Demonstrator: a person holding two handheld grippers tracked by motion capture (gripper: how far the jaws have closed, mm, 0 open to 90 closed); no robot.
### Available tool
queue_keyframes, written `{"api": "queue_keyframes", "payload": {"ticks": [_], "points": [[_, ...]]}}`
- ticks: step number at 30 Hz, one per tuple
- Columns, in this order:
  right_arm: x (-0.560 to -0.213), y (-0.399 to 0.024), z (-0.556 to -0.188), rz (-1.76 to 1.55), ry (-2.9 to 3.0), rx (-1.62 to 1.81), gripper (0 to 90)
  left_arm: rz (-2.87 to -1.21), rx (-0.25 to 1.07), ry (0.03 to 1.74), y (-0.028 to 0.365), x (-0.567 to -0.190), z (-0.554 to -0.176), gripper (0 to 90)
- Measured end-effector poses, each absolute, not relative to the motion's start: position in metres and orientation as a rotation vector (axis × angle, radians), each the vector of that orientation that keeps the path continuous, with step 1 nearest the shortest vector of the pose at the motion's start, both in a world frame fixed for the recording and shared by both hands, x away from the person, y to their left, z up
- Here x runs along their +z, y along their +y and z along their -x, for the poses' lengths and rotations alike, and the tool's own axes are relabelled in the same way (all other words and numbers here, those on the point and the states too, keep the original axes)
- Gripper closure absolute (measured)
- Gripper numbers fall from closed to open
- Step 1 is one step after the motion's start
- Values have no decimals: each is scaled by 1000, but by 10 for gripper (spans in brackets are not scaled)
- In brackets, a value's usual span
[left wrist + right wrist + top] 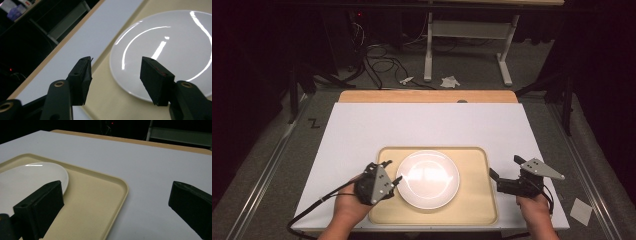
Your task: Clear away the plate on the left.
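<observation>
White tabletop (362, 130), dark cluttered room

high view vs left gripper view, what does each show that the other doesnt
High view alone: the whole tan tray on the white table, both hands, the right claw open beside the tray's right edge, and the floor beyond with cables and a desk frame.

Left gripper view alone: the inner faces of the left claw, with bright streaks across the glossy plate.

Both: the white plate, the tray, the white table, and the left claw open at the plate's left rim.
</observation>
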State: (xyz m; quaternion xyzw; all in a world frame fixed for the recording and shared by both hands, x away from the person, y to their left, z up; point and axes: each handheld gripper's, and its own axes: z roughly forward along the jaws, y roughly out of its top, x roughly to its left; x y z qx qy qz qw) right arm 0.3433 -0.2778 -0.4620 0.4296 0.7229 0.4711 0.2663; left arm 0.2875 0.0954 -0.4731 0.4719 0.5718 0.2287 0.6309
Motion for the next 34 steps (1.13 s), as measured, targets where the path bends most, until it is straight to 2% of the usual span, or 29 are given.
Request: {"api": "queue_keyframes", "payload": {"ticks": [4,6,9,11,14,16,24,34], "points": [[-462,-278,-343,-1162,1952,1272,6,-970,504,1367,122,-461,-295,378],[-462,-277,-343,-1159,1952,1275,6,-857,516,1413,143,-454,-300,338],[-462,-277,-343,-1164,1953,1271,6,-789,536,1430,163,-452,-302,250],[-462,-278,-343,-1160,1952,1270,6,-724,523,1457,174,-449,-303,154],[-462,-278,-343,-1158,1948,1273,6,-608,436,1502,188,-440,-306,0],[-463,-278,-343,-1170,1952,1271,6,-551,381,1523,196,-435,-308,0],[-463,-277,-343,-1161,1957,1272,6,-582,424,1605,203,-453,-321,0],[-463,-277,-343,-1154,1958,1271,6,-620,436,1559,194,-452,-315,1]]}}
